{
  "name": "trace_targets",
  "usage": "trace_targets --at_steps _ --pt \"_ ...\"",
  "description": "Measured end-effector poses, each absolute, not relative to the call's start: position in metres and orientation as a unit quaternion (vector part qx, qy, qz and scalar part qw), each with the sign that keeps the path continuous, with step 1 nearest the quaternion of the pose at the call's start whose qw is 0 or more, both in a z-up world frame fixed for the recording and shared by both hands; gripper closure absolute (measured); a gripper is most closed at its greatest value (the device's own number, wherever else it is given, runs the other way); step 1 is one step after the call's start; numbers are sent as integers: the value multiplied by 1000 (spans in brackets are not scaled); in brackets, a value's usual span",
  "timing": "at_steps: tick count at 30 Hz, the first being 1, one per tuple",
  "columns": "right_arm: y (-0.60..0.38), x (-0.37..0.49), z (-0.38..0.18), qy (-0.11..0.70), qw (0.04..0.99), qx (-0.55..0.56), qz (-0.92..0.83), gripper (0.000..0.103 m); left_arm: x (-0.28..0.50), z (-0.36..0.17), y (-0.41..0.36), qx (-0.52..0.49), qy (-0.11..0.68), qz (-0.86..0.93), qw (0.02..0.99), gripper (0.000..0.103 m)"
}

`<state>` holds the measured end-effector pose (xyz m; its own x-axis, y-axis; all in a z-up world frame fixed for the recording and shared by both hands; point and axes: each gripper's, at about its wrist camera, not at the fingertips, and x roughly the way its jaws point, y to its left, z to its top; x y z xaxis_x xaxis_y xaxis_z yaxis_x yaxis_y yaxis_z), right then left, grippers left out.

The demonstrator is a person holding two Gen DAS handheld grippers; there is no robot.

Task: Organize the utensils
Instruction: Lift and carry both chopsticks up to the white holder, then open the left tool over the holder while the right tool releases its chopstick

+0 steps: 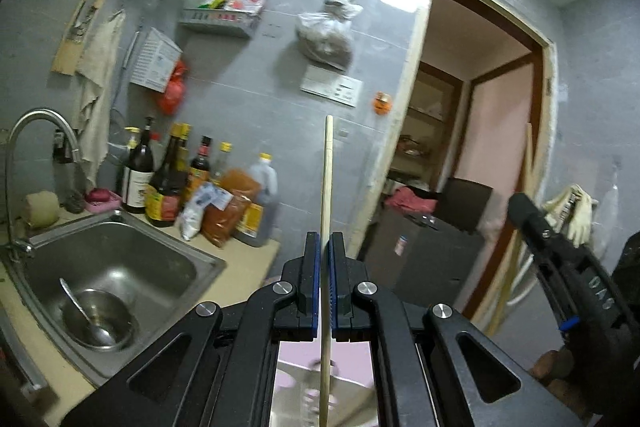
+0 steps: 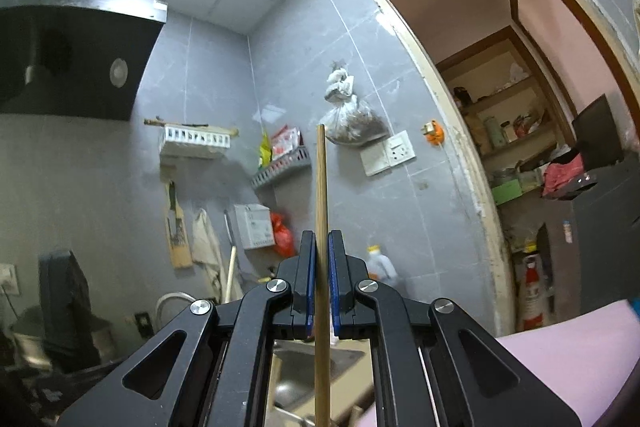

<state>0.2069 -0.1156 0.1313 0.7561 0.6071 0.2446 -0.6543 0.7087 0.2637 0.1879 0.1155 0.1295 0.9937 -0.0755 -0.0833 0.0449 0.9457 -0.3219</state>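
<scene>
Wooden sticks in both tongs: my left gripper (image 1: 324, 247) pinches a pale wooden chopstick (image 1: 327, 187) upright, my right gripper (image 2: 319, 247) a darker brown chopstick (image 2: 321, 195). Carrying step, I judge; next, reach the far white slotted wall rack (image 2: 196, 141).

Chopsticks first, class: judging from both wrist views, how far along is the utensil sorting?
Nothing looks put away yet. In hand: the left gripper is shut on a pale chopstick, and the right gripper is shut on a darker chopstick, both held upright. Left: both still need a holder, and a spoon sits in a steel bowl in the sink.
</scene>
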Motion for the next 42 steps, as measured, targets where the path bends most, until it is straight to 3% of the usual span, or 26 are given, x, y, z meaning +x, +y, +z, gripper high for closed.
trace_targets --at_steps 16,36,39,42 --pt "-56 228 89 -83 945 132 288 99 208 79 153 -165 55 58 983 101" --pt "-55 223 55 24 949 63 308 97 194 46 137 -155 130 23 979 98" --pt "-60 218 56 33 947 54 314 92 191 45 136 -159 147 16 976 98" --pt "-64 213 58 39 944 50 323 84 187 45 132 -160 152 12 975 88"
